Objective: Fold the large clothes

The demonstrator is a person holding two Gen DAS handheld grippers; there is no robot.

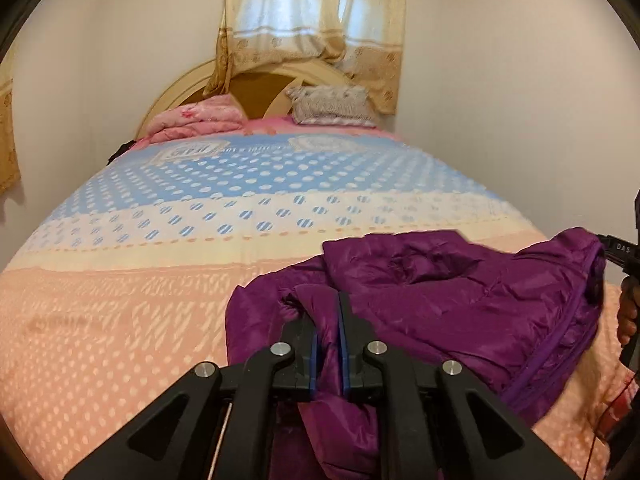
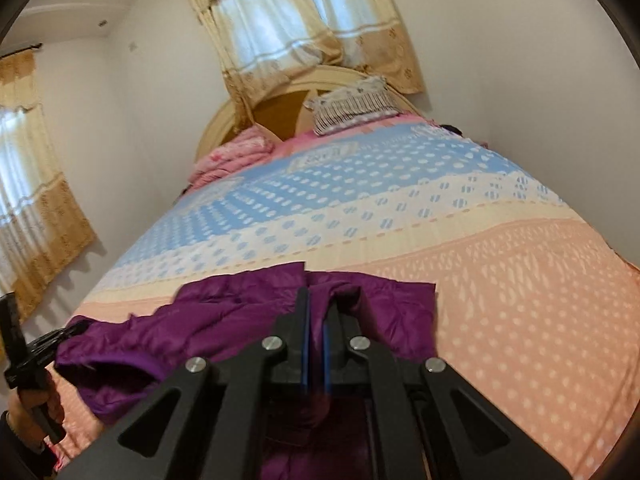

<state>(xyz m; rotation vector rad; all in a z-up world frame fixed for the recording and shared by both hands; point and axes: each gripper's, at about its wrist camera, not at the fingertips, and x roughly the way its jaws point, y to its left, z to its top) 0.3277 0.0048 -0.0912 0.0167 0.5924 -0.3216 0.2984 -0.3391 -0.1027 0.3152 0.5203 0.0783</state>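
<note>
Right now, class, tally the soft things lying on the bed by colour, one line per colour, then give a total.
Purple: 1, the jacket, pinched by the left gripper and right gripper
Pink: 1, the folded quilt at the headboard
Grey-white patterned: 1, the pillow
Total: 3, all on the bedspread

Bed (image 1: 160,280) w/ curtained window (image 1: 312,12)

A bed (image 1: 120,320) with a dotted peach-and-blue cover carries a crumpled purple jacket (image 1: 440,300), 1 patterned pillow (image 1: 332,106) and a folded pink blanket (image 1: 196,122)
</note>
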